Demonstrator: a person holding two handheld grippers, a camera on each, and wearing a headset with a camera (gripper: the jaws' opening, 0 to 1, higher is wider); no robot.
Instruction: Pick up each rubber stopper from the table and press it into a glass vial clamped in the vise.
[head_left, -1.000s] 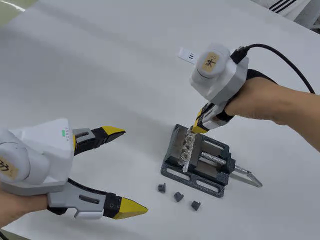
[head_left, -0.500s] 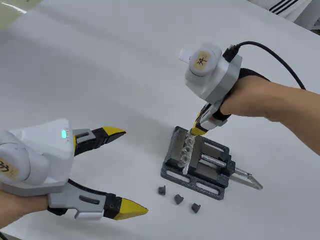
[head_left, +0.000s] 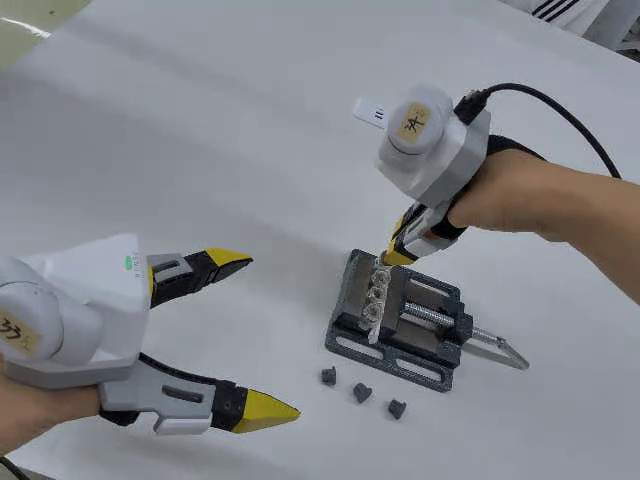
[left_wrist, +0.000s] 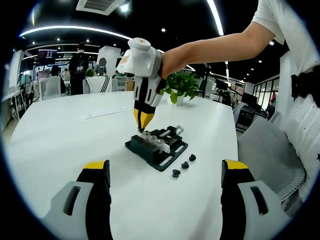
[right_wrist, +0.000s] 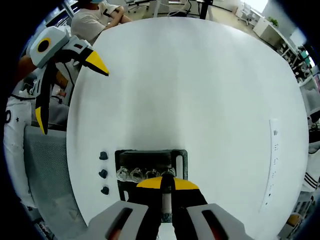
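Left gripper (head_left: 262, 336): nearest the camera, at 8 o'clock of the vise, jaws spread wide.
Stoppers (head_left: 362, 392): three dark pieces in a row on the table (head_left: 200, 150), at 6 o'clock of the vise and apart from it.
Vise (head_left: 350, 288): dark body, screw handle toward 4 o'clock.
Vials (right_wrist: 136, 174): clamped in a row. The right gripper view resolves separate mouths. The head view blurs them.
Right gripper (head_left: 388, 258): at 12 o'clock of the vise, tips down on the end vial, jaws pressed together. Whether a stopper sits between them cannot be told.
Background: the left gripper view adds a plant (left_wrist: 181, 85) and people (left_wrist: 77, 65) beyond the table.
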